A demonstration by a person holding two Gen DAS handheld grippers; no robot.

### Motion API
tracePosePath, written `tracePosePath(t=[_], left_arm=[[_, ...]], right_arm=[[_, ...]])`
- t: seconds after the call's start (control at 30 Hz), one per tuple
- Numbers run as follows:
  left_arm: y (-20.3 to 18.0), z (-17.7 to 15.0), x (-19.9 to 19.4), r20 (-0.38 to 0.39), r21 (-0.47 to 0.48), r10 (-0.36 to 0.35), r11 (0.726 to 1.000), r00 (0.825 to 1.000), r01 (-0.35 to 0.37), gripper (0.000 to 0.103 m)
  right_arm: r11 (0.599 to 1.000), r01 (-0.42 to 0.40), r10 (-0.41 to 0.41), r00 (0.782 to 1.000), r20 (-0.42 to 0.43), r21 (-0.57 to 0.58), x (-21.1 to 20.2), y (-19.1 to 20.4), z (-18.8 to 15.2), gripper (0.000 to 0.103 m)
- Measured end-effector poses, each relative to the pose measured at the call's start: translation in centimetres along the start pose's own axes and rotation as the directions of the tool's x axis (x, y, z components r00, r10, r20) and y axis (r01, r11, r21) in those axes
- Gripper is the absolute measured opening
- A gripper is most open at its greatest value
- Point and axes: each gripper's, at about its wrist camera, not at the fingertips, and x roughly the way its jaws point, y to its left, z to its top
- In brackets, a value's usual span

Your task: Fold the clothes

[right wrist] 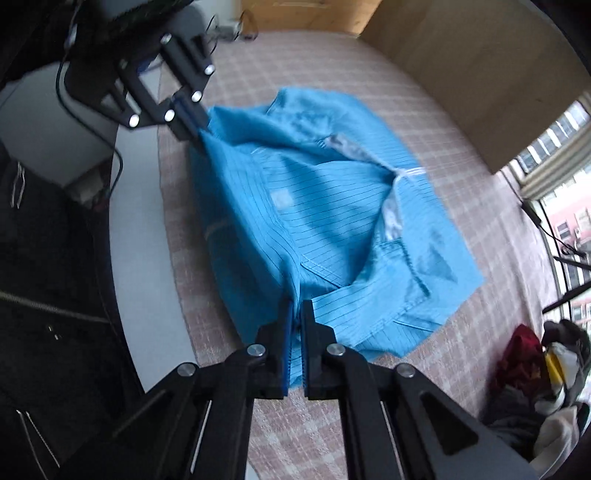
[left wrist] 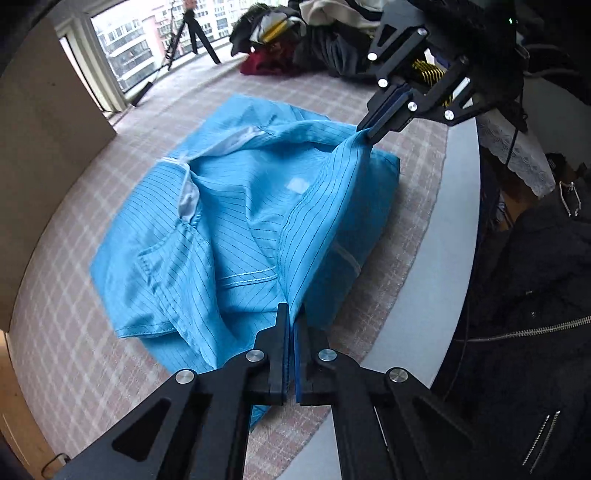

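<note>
The thin sky-blue garment with fine dark pinstripes point(left wrist: 236, 236) lies in the middle of the pink-and-white checked cloth point(left wrist: 92, 332) that covers the table; most of it rests flat, already doubled into a rough block, while its near edge is lifted into a taut ridge between the two grippers; a collar or lining shows pale at the far side, and a small white label sits on the inside; a stitched pocket seam runs across the lower panel.

By the look of it the fabric is light, soft and rather slick, a smooth woven synthetic that drapes and slumps at once; it should weigh next to nothing, but it may slide over itself and let a fold creep open; hems and seams, being thicker, seem the surest places to pinch, and a grip at two corners of one edge keeps that edge straight.

The left gripper point(left wrist: 290, 332) has its jaws closed on the blue cloth at one end of the raised edge; the right gripper point(right wrist: 295, 332) is likewise clamped on the cloth at the other end, blue fabric caught between the blue pads; each shows in the other's view, pinching a peak.

Beyond lies a heap of mixed dark, red and white clothes point(left wrist: 295, 40) at the table's far end; a person's black zipped jacket point(left wrist: 535, 314) is at the table's edge; a window point(left wrist: 155, 33) lies behind.
</note>
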Motion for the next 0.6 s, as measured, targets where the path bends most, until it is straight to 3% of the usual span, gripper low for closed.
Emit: tracePosePath(t=[0.1, 0.27, 0.43, 0.5, 0.53, 0.6], left_arm=[[-0.8, -0.2, 0.9, 0.007, -0.008, 0.023, 1.0, 1.0, -0.023, 0.001], [-1.7, -0.6, 3.7, -0.044, 0.035, 0.065, 0.997, 0.997, -0.063, 0.001], [0.0, -0.5, 4.0, -0.104, -0.075, -0.026, 0.997, 0.994, 0.018, 0.011], [0.3, -0.4, 3.6, -0.112, -0.094, -0.023, 0.995, 0.993, 0.012, 0.012], [0.3, -0.3, 3.4, -0.111, -0.095, -0.013, 0.995, 0.994, 0.002, 0.019], [0.3, -0.2, 3.0, -0.11, -0.097, -0.01, 0.995, 0.994, -0.001, 0.021]], right_arm=[[1.0, -0.005, 0.005, 1.0, -0.004, 0.03, 0.2, 0.0, -0.5, 0.004], [0.997, -0.029, 0.032, 0.999, -0.032, 0.078, 1.0, 0.0, -1.2, 0.003], [0.991, -0.052, 0.059, 0.997, -0.058, 0.126, 1.8, 0.0, -1.9, 0.005], [0.984, -0.092, 0.1, 0.994, -0.047, 0.154, 0.9, -0.6, -2.0, 0.005], [0.977, -0.13, 0.137, 0.99, -0.031, 0.17, 0.1, -0.9, -2.0, 0.008], [0.958, -0.202, 0.202, 0.979, 0.02, 0.204, -1.6, -1.5, -1.7, 0.016]])
